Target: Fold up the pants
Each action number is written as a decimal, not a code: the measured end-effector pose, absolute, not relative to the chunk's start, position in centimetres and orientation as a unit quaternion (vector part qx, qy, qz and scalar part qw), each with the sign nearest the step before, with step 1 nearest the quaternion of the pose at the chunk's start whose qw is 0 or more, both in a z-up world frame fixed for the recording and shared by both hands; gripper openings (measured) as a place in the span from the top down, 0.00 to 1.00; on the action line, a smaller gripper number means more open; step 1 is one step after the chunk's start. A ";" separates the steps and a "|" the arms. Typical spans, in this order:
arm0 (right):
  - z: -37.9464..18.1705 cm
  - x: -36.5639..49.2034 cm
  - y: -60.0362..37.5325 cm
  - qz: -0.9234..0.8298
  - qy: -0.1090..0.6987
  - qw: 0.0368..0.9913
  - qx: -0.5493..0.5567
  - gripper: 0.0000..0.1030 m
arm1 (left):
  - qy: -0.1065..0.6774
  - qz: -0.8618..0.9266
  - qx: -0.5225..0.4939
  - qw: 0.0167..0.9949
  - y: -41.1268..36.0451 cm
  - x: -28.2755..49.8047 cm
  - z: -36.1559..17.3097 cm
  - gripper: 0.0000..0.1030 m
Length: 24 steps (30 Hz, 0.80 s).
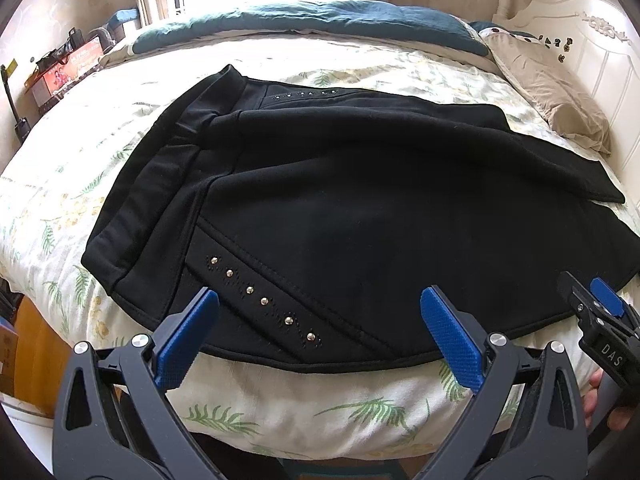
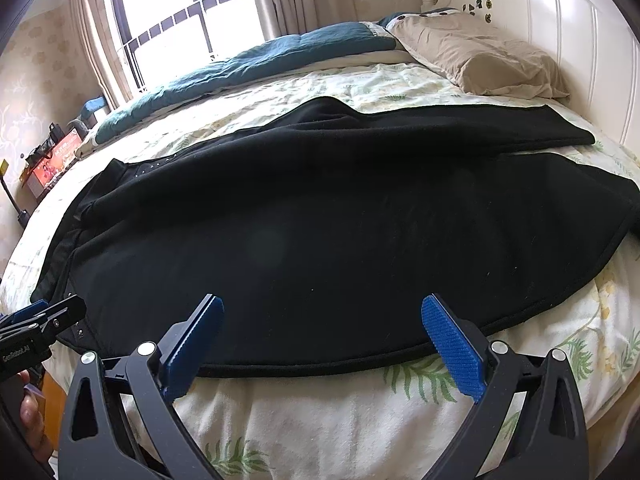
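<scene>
Bedroom setup: bed (image 1: 280, 400) with a leaf-print quilt, white headboard (image 2: 560, 40) at the right end, tan pillow (image 2: 480, 56) beside it, teal blanket (image 1: 320, 20) along the far edge by the window. Black pants (image 1: 340, 200) lie spread lengthwise along the near edge of the bed, waistband toward the left end, legs running right toward the pillow, studded pocket trim (image 1: 264, 302) close to the near edge. Left gripper (image 1: 320, 332) and right gripper (image 2: 322, 340) both hover just off the near hem, fingers spread wide, nothing held. My read: fold not started, or at most the first leg-over-leg step; this is the approach. Next move likely needs both grippers to pinch the near edge and carry it across to the far side, keeping layers together. Hard to tell: black fabric hides seams, so whether the legs are already stacked is unclear; leg cuffs run out of frame at right.
</scene>
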State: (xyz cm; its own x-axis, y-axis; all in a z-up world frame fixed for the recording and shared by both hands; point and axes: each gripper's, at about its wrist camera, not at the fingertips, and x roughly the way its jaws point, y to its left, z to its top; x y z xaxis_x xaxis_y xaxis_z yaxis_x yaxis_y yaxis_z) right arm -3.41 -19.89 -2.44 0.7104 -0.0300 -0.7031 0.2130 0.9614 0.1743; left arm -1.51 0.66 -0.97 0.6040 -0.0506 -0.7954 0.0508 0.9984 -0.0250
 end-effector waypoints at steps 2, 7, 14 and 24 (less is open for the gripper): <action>-2.4 -3.2 -20.1 -0.065 0.376 0.916 0.122 0.04 | 0.444 -0.029 -0.001 0.896 0.7 -1.5 -1.0 0.02; -2.4 -3.3 -20.1 -0.065 0.375 0.916 0.123 0.04 | 0.442 -0.028 -0.001 0.896 0.8 -1.5 -0.9 0.02; -2.4 -3.2 -20.2 -0.065 0.377 0.916 0.124 0.04 | 0.444 -0.029 0.001 0.895 0.7 -1.5 -1.0 0.02; -2.6 -3.0 -20.5 -0.065 0.380 0.914 0.127 0.04 | 0.446 -0.028 0.003 0.894 0.6 -1.4 -1.2 0.02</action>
State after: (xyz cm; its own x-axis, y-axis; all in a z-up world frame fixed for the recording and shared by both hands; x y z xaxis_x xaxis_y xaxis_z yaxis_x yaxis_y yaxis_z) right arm -3.03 -20.47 -2.57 0.7025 -0.0234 -0.7113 0.2158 0.9594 0.1815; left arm -1.35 0.63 -1.18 0.6000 -0.0473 -0.7986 0.0529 0.9984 -0.0195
